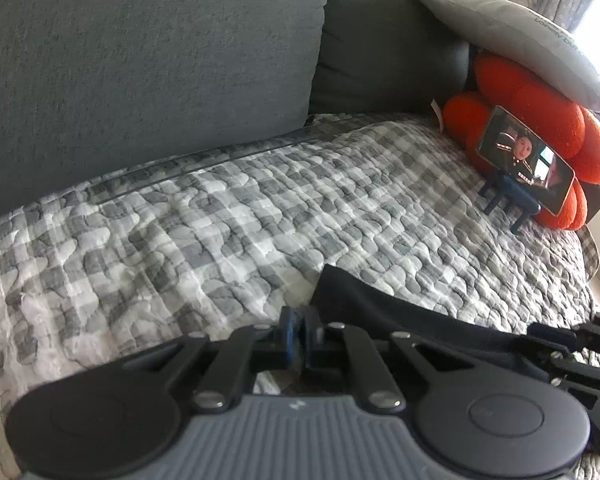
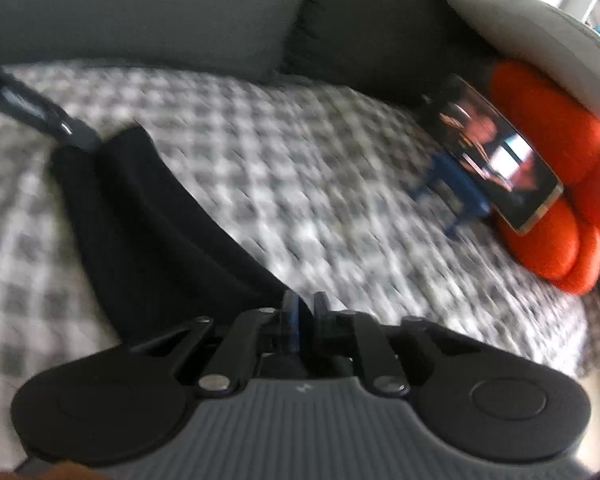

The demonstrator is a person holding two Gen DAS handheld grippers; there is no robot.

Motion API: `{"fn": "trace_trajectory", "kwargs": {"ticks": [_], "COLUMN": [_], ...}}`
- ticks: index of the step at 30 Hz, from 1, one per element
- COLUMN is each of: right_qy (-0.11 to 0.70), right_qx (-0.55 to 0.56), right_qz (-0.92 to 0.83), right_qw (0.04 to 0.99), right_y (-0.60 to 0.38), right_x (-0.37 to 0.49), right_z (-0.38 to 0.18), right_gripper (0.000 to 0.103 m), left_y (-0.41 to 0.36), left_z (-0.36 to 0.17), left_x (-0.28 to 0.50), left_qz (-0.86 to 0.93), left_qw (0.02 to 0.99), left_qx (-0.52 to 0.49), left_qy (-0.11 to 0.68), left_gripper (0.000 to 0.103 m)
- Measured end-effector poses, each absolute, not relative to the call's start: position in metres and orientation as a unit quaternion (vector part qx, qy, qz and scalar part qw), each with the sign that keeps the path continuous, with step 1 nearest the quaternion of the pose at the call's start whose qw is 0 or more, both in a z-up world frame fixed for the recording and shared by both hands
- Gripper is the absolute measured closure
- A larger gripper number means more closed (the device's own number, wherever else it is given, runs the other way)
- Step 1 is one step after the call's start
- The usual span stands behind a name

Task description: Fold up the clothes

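both fingers [image 1: 287, 330] seemingly pinching black garment [image 2: 147, 208] on quilt [image 1: 219, 216]

A black garment [image 2: 147, 208] lies stretched as a narrow band across the checked quilt [image 2: 300, 152].

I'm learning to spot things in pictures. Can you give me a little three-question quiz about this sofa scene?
1. True or false: the black cloth garment lies on the grey-and-white checked quilted cover.
2. What does the phone with the lit screen lean against? A) the round orange plush cushion B) a green box C) a wooden chair
3. Fill in: the phone sits on a small ___ stand.

Key: 1 true; 2 A; 3 blue.
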State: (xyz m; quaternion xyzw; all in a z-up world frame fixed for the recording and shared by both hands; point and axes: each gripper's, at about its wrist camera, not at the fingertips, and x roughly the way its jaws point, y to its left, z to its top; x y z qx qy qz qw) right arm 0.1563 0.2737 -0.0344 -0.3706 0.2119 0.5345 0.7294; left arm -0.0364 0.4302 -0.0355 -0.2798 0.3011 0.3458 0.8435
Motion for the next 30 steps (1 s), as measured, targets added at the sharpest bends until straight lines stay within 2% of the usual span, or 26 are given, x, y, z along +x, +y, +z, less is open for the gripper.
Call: {"fn": "trace_trajectory", "kwargs": {"ticks": [1,2,6,7,9,10,11,17,24,28,30], "right_qy": [0.212,0.211,0.230,0.228,0.225,0.225,0.219,0.145,0.162,0.164,0.165], "right_qx": [-0.368,-0.367,-0.358,-0.363,-0.373,-0.376,-0.380,-0.354,-0.378,-0.338,-0.313], "right_qz": [0.536,0.532,0.552,0.558,0.563,0.565,0.567,0.542,0.521,0.523,0.503], "right_qw": [0.730,0.733,0.717,0.711,0.702,0.699,0.697,0.748,0.748,0.765,0.788], "right_y": [0.278,0.282,0.297,0.299,0.305,0.307,0.309,0.301,0.309,0.299,0.286], "right_x": [0.154,0.152,0.146,0.142,0.140,0.139,0.137,0.131,0.129,0.129,0.133], "right_z": [-0.034,-0.033,-0.038,-0.040,-0.039,-0.039,-0.039,-0.034,-0.050,-0.032,-0.016], "right_gripper": [0.074,0.071,0.071,0.075,0.088,0.101,0.102,0.102,0.100,0.097,0.091], "left_y": [0.430,0.431,0.432,0.432,0.431,0.431,0.431,0.432,0.433,0.438,0.437], "left_z": [-0.036,-0.036,-0.037,-0.037,-0.038,-0.038,-0.038,-0.037,-0.037,-0.032,-0.024], "left_x": [-0.037,-0.037,-0.037,-0.037,-0.036,-0.035,-0.035,-0.037,-0.036,-0.044,-0.048], "left_qz": [0.345,0.345,0.344,0.344,0.344,0.344,0.345,0.346,0.342,0.324,0.310], "left_qw": [0.843,0.843,0.842,0.842,0.842,0.843,0.843,0.846,0.846,0.847,0.854], "left_qx": [-0.281,-0.282,-0.283,-0.283,-0.280,-0.279,-0.276,-0.270,-0.269,-0.301,-0.308], "left_qy": [0.301,0.301,0.303,0.304,0.306,0.306,0.306,0.302,0.308,0.294,0.284], "left_gripper": [0.098,0.098,0.098,0.098,0.098,0.098,0.098,0.097,0.097,0.097,0.097]}}
